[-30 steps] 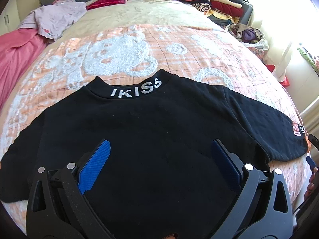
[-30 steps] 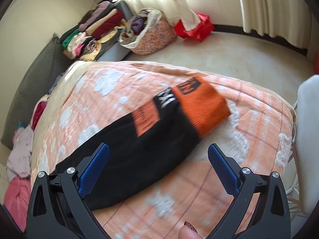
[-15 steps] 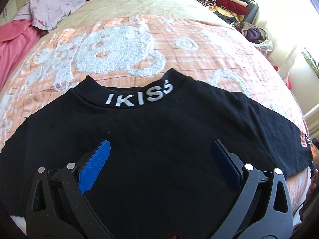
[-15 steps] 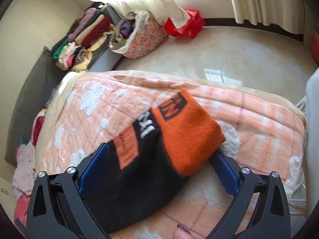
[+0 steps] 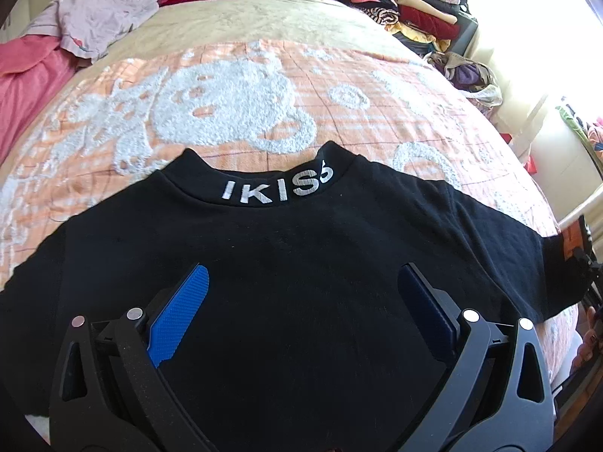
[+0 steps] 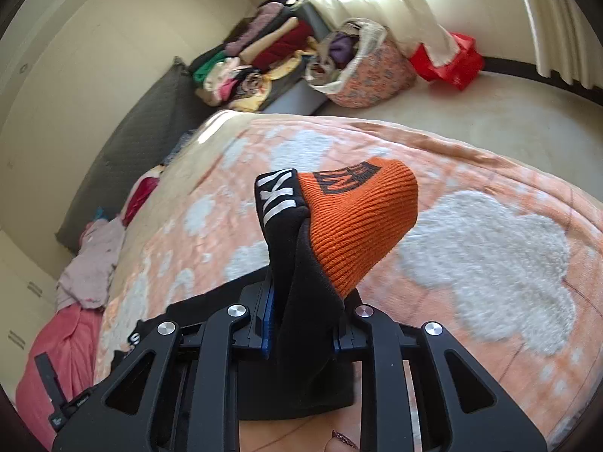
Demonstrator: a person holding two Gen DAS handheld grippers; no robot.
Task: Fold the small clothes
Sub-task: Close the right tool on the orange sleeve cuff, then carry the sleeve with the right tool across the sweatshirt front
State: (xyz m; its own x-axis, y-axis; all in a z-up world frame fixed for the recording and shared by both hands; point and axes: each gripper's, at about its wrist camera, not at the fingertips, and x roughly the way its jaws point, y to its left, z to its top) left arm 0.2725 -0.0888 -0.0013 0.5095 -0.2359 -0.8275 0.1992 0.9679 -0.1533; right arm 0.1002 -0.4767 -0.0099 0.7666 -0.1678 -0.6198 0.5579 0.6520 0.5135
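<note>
A small black sweatshirt [image 5: 301,282] with white "IKISS" lettering on its collar [image 5: 275,190] lies spread flat on the orange and white blanket [image 5: 233,105]. My left gripper [image 5: 301,293] is open and hovers over the sweatshirt's chest, its blue pads [image 5: 177,316] wide apart. My right gripper [image 6: 301,320] is shut on the sweatshirt's right sleeve [image 6: 301,263] just behind its orange ribbed cuff [image 6: 358,218], which stands lifted off the blanket. That sleeve end also shows at the right edge of the left wrist view [image 5: 573,241].
Loose pink and lilac clothes [image 5: 75,30] lie at the bed's far left. A stack of folded clothes [image 5: 399,7] stands beyond the bed's far right corner. A patterned laundry basket [image 6: 361,71] and a red bag [image 6: 448,60] stand on the floor by the curtain.
My right gripper has closed on the sleeve near the orange cuff and raised it off the blanket. My left gripper stays open over the sweatshirt, having shifted only slightly.
</note>
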